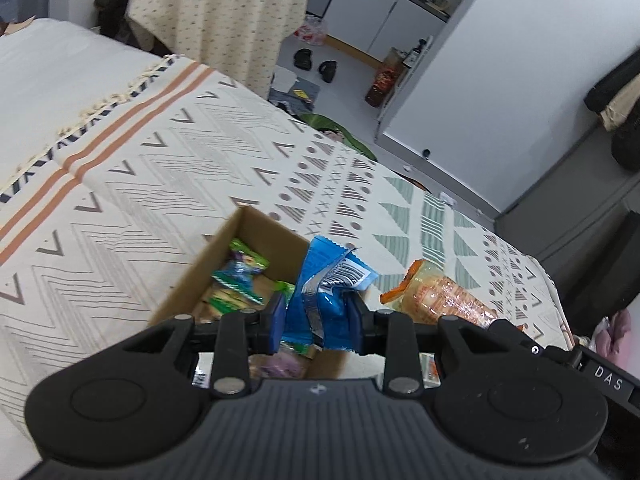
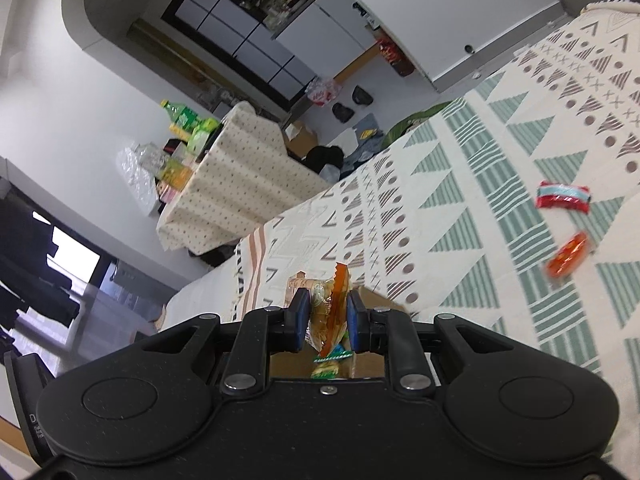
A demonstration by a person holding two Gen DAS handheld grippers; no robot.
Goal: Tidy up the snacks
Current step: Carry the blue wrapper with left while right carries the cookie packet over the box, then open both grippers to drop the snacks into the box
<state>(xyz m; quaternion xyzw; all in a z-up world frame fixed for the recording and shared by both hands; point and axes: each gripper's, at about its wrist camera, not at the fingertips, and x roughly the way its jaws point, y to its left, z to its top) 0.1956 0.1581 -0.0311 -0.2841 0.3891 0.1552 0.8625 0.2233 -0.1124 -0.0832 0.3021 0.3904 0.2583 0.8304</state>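
My blue snack packet (image 1: pixel 326 300) sits crumpled and clamped in my left gripper (image 1: pixel 318 320) above the open cardboard box (image 1: pixel 260 236) of green snacks (image 1: pixel 236 280) on the patterned bedspread (image 1: pixel 140 184), while my right gripper (image 2: pixel 328 320) pinches an orange-edged clear wrapper (image 2: pixel 330 312), with two red packets (image 2: pixel 564 198) lying farther off.

Both wrist cameras look closely along their fingers, sharing the patterned blanket (image 1: pixel 168 184) and cardboard box (image 1: pixel 224 256).

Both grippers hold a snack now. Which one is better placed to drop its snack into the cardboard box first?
Probably left. The left gripper holds the blue packet right over the open cardboard box; the right gripper's view shows little of it.
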